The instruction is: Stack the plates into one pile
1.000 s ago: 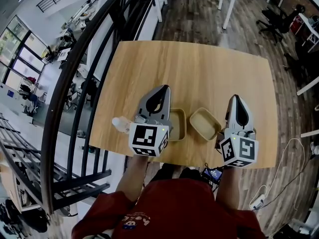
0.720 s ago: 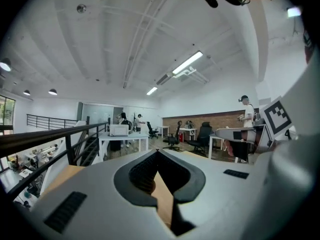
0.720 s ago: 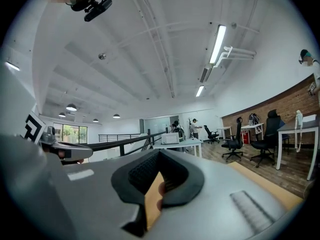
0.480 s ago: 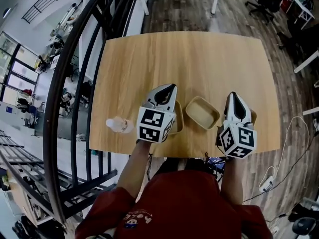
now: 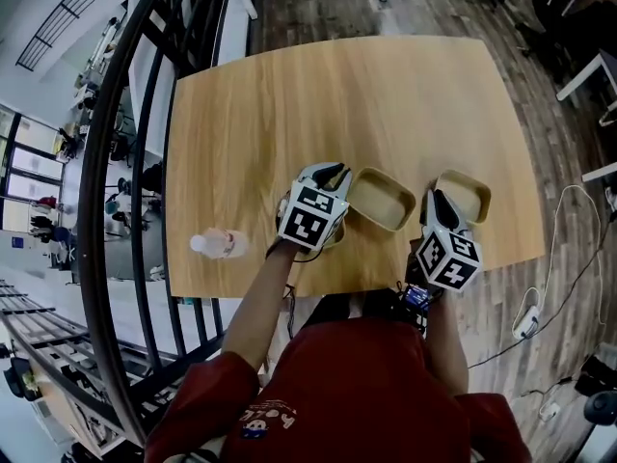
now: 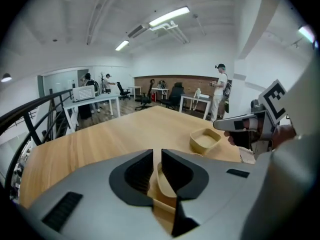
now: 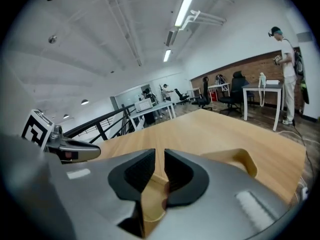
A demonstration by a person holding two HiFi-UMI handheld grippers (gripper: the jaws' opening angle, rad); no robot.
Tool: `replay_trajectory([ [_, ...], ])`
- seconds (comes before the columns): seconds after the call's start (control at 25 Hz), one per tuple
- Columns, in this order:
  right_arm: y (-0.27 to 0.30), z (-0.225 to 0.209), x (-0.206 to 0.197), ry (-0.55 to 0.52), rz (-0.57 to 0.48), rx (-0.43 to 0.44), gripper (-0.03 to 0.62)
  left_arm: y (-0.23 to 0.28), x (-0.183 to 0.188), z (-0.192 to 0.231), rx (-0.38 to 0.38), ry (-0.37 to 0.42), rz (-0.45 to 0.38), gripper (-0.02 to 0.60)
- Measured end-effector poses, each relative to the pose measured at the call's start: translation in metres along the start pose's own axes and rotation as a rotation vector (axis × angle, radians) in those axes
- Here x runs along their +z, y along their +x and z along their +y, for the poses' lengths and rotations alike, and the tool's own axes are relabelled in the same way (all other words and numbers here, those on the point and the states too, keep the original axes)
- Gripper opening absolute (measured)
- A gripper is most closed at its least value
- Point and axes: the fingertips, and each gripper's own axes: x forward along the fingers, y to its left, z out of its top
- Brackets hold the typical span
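Note:
Three tan square plates sit near the table's front edge. The middle plate [image 5: 381, 199] [image 6: 205, 140] stands free between my grippers. My left gripper [image 5: 328, 173] [image 6: 156, 160] covers most of the left plate [image 6: 164, 181]. Its jaws have just been opening and stand slightly apart, with that plate's rim in the gap, not visibly pinched. My right gripper [image 5: 439, 201] [image 7: 160, 162] is at the near-left corner of the right plate [image 5: 465, 196] [image 7: 242, 162]. Its jaws have also just been opening, and a narrow gap hangs over that plate's rim.
A clear plastic bottle [image 5: 218, 244] lies at the table's front left corner. A black railing [image 5: 125, 162] runs along the left side of the wooden table [image 5: 337, 95]. The front table edge lies just behind both grippers. White desks and office chairs stand beyond the table.
Both grippers have dropped from above the table and tilted down onto the left and right plates. The right plate has come into view from behind the right gripper.

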Motion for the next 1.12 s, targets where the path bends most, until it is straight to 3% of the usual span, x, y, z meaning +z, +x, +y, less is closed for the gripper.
replay_trajectory([
  [0.44,0.022,-0.027,-0.095,0.207,0.29,-0.048,0.098,0.056,-0.047,-0.019,-0.108,0.089,0.254,0.087],
  [0.76,0.035,-0.039,-0.126,0.226,0.372,-0.076,0.098,0.092,-0.078,-0.02,-0.11,0.092,0.37,0.089],
  [1.12,0.045,-0.036,-0.144,0.252,0.425,-0.046,0.095,0.107,-0.089,-0.022,-0.112,0.093,0.437,0.087],
])
